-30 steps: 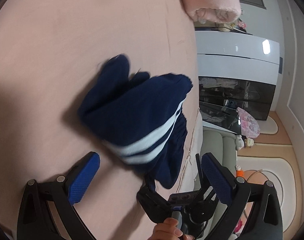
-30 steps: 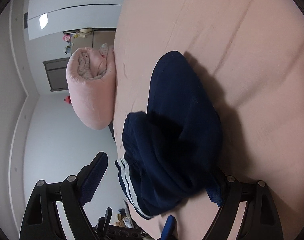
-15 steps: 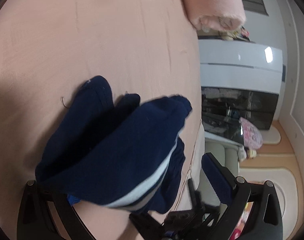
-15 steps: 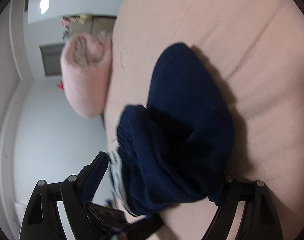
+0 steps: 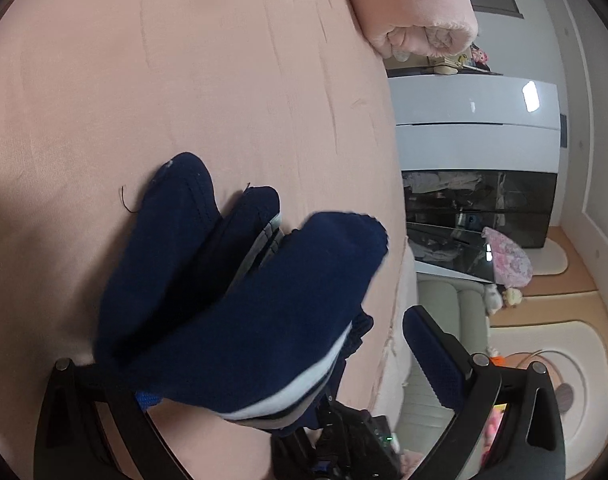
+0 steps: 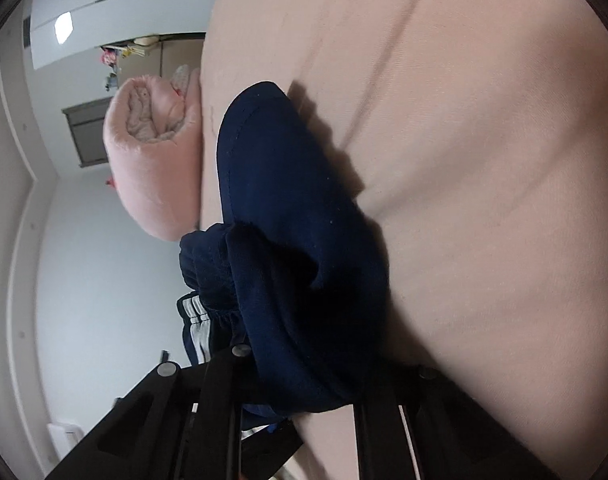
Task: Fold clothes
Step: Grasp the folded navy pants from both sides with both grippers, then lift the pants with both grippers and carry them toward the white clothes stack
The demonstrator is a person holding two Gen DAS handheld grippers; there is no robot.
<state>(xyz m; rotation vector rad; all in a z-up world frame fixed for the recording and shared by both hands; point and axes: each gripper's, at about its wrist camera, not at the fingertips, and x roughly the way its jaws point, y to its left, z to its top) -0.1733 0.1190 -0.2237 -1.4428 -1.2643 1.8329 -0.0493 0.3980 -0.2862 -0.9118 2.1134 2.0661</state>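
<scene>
The navy shorts (image 5: 240, 312) lie bunched in thick folds on the pink bed sheet (image 5: 184, 80), close to the mattress edge, with white side stripes (image 6: 196, 316) showing along the part that hangs toward the room. In the left wrist view the fabric splits into lobes: two rounded leg ends pointing up the bed and a broader fold lying over them, its white stripe running along the lower hem. A loose dark thread (image 5: 124, 200) sits on the sheet just beside the far leg end.

The left gripper (image 5: 292, 364) stands spread wide around the shorts; its right blue pad (image 5: 432, 352) is clear of the cloth, out past the mattress edge, while the left pad is buried under the fold, only a sliver of blue peeking out. The right gripper (image 6: 304, 392) comes in low at the near end of the shorts, where the gathered waistband (image 6: 208, 272) puckers. Its black fingers look drawn in on the thick fold, with cloth bulging out between them, though the pads themselves are hidden, so the pinch is likely rather than certain.

Beyond the shorts, at the far end of the bed, a rolled pink blanket (image 6: 152, 156) rests against the sheet. Off the mattress edge from the shorts stand a white cabinet (image 5: 476, 128) and a dark glass-fronted unit (image 5: 480, 204).
</scene>
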